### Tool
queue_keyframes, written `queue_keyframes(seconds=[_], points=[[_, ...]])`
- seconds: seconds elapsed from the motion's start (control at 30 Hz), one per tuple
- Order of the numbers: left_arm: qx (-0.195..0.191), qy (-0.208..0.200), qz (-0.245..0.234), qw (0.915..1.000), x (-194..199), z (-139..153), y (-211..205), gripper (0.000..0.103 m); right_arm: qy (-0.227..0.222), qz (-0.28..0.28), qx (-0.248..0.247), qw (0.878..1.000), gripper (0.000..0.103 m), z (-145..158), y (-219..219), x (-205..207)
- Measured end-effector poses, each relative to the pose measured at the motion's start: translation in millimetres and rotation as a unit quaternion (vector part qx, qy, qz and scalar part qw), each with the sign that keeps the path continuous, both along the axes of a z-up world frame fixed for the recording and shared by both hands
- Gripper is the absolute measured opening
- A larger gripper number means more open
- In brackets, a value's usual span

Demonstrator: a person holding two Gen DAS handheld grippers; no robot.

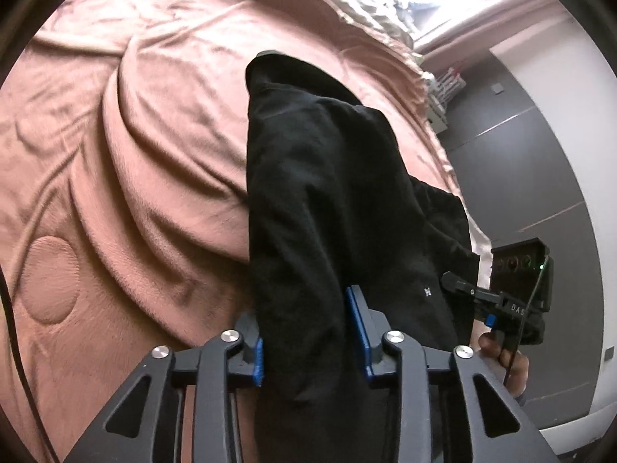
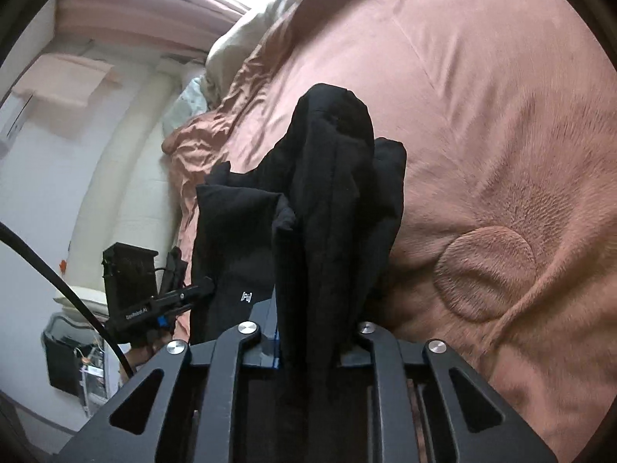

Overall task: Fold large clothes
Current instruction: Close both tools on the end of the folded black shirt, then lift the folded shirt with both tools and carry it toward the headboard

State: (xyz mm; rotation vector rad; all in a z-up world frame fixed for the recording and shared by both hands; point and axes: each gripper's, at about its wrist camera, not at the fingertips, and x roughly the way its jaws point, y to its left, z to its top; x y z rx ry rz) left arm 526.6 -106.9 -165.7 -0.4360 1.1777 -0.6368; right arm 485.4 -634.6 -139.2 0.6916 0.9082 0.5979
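A large black garment of soft matte fabric (image 1: pixel 327 193), with a tiny white logo near its edge, hangs bunched in long vertical folds, lifted above the pink plush bedspread (image 1: pixel 135 135), its far end drooping onto the bed.

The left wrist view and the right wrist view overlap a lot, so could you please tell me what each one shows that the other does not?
Only the left wrist view shows the dark grey wall. Only the right wrist view shows the cream pillow and white curtain. Both show the black garment over the pink blanket, pinched by the left gripper and right gripper.
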Motion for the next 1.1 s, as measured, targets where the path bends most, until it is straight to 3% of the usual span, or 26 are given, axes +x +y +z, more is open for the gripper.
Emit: queue_keyframes(seconds=[0.27,0.6,0.73,1.1], points=[[-0.028,-0.060,0.013,0.9977,-39.2,60.3,25.4,0.033,-0.079,0.001,-0.018,0.997,0.014,59.6,21.0,-58.0],[-0.059,-0.145,0.050,0.9865,-89.0,151.1,69.6,0.032,-0.165,0.023,-0.025,0.986,0.014,127.6,57.9,-134.2],[-0.065,-0.173,0.067,0.9805,-109.4,181.3,101.6,0.032,-0.190,0.036,-0.034,0.981,0.014,150.9,70.1,-155.1],[-0.073,-0.226,0.130,0.9628,-169.6,239.6,206.8,0.032,-0.241,0.084,-0.047,0.966,0.014,195.8,153.2,-180.6]])
